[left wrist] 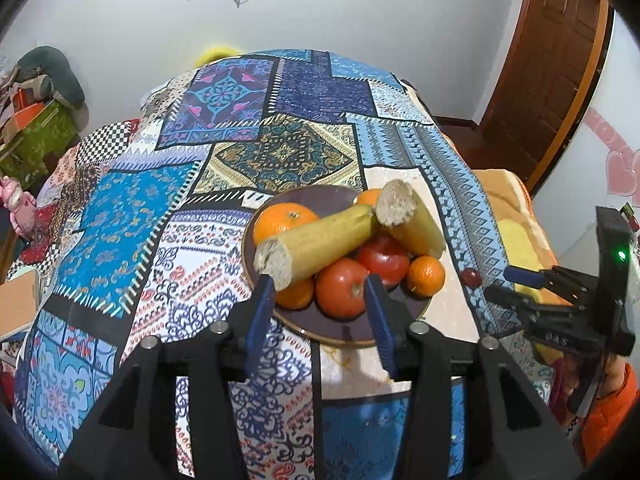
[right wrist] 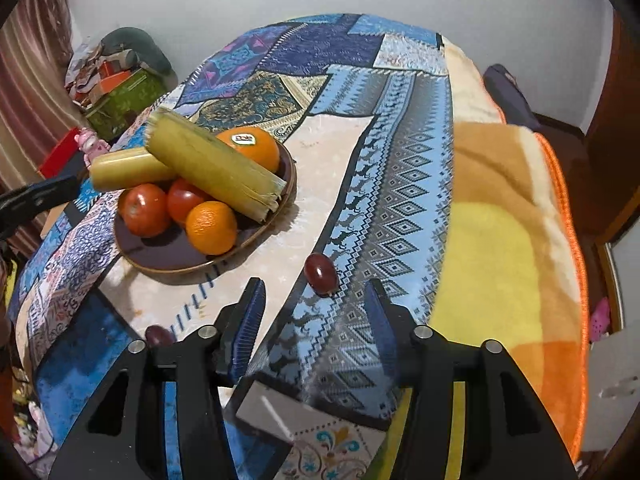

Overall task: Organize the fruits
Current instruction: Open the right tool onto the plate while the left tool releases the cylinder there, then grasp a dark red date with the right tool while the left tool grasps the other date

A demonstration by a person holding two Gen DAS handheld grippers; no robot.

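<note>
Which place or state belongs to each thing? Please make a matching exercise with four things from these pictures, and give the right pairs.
Things:
1. orange with a sticker
2. grape
3. tomato
4. sugarcane piece

Places or states:
A. lies across the other fruit on top of the pile
B. lies on the tablecloth, outside the plate
C. at the far side of the plate, partly behind the sugarcane
D. red, sits on the plate beside a second one of its kind

Pairs: 1-C, 2-B, 3-D, 4-A
</note>
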